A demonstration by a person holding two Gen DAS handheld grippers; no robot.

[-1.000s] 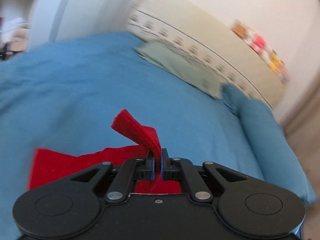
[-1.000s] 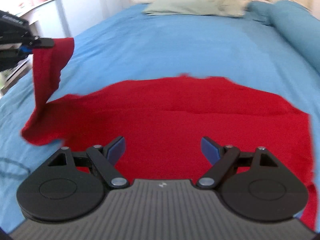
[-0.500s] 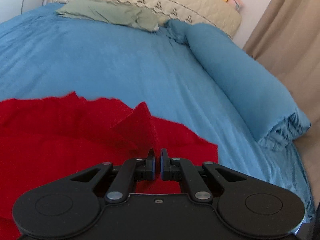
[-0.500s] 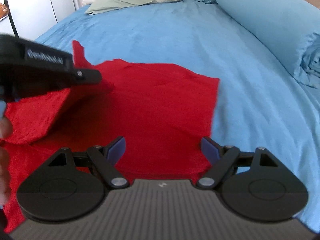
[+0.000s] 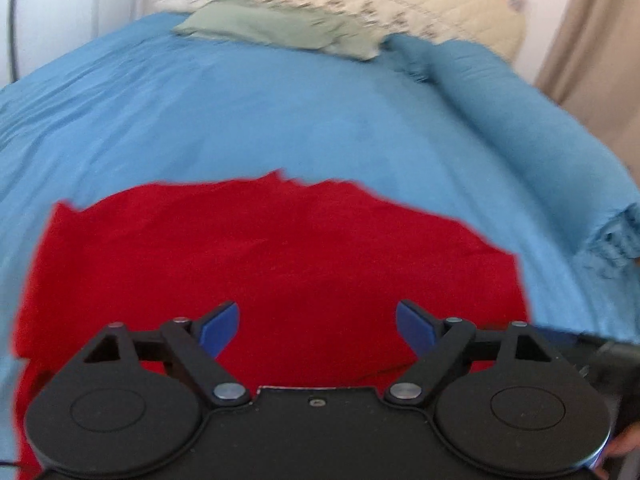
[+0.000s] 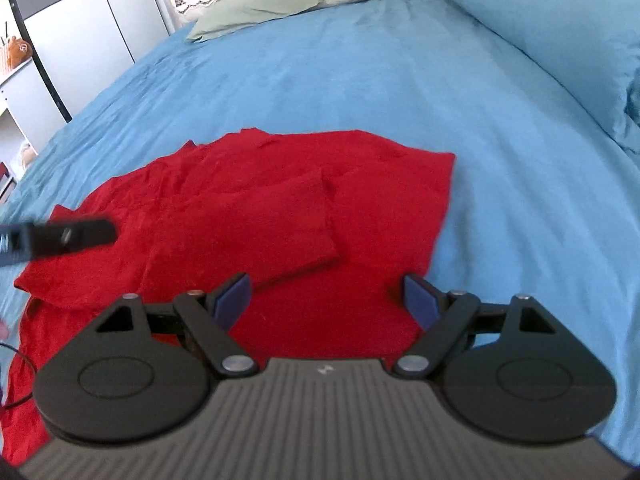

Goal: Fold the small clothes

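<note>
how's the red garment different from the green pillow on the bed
The red garment is bright red and lies near the grippers with a flap folded over its middle; the green pillow is pale green and sits far off at the headboard. The garment looks thin and flat, the pillow thicker. Both rest on the blue bedspread.

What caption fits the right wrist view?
Open right gripper above a partly folded red cloth garment on the blue bedspread.

The left gripper (image 5: 317,326) is matte black with blue finger pads (image 5: 219,328), round discs and silver pivot screws. The right gripper (image 6: 327,301) matches, its body ribbed grey.
</note>
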